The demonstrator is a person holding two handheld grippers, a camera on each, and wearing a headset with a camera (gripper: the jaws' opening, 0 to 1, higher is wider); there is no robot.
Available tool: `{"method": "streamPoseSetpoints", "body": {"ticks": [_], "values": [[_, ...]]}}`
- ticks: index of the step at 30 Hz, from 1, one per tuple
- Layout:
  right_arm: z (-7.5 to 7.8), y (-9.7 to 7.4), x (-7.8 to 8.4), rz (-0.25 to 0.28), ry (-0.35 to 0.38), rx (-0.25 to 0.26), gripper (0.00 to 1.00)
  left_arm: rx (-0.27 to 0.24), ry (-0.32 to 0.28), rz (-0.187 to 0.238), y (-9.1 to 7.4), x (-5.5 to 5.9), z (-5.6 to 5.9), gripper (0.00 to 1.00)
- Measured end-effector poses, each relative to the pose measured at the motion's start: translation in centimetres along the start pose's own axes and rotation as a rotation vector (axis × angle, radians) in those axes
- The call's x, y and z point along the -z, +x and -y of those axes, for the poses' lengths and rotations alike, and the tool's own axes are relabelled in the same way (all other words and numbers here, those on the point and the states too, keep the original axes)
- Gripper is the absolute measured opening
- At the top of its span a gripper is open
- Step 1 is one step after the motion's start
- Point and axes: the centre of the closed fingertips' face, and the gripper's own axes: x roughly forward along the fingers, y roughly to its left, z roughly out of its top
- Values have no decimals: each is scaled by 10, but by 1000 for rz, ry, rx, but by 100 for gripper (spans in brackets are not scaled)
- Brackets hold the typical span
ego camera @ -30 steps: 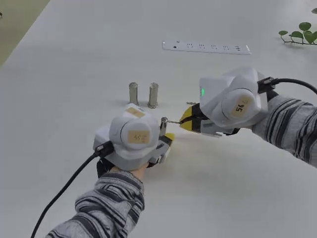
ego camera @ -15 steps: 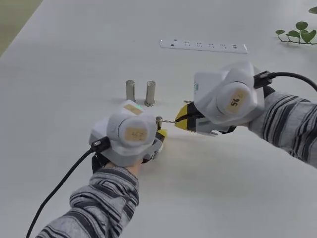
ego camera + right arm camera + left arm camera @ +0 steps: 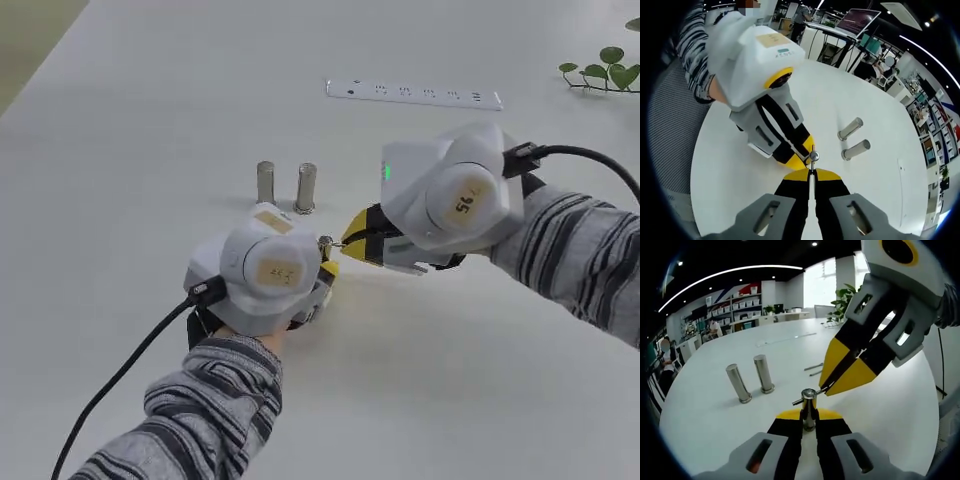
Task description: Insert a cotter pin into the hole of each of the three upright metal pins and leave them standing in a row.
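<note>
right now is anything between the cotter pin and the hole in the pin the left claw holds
Nothing visible. The right claw holds the cotter pin, already through the held metal pin; the two other pins stand apart, farther off.

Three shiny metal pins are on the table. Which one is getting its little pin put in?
On the white table, look nearer than the power strip to the two metal pins standing side by side. Just in front of them is a third metal pin, the one clamped in the left gripper with a cotter pin poking through its top.
</note>
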Motion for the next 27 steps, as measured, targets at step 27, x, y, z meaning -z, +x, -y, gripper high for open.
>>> {"method": "streamPoseSetpoints", "body": {"ticks": [27], "values": [[1, 5, -4, 31, 24, 26, 0, 0, 1, 11, 2, -1, 2, 5]]}}
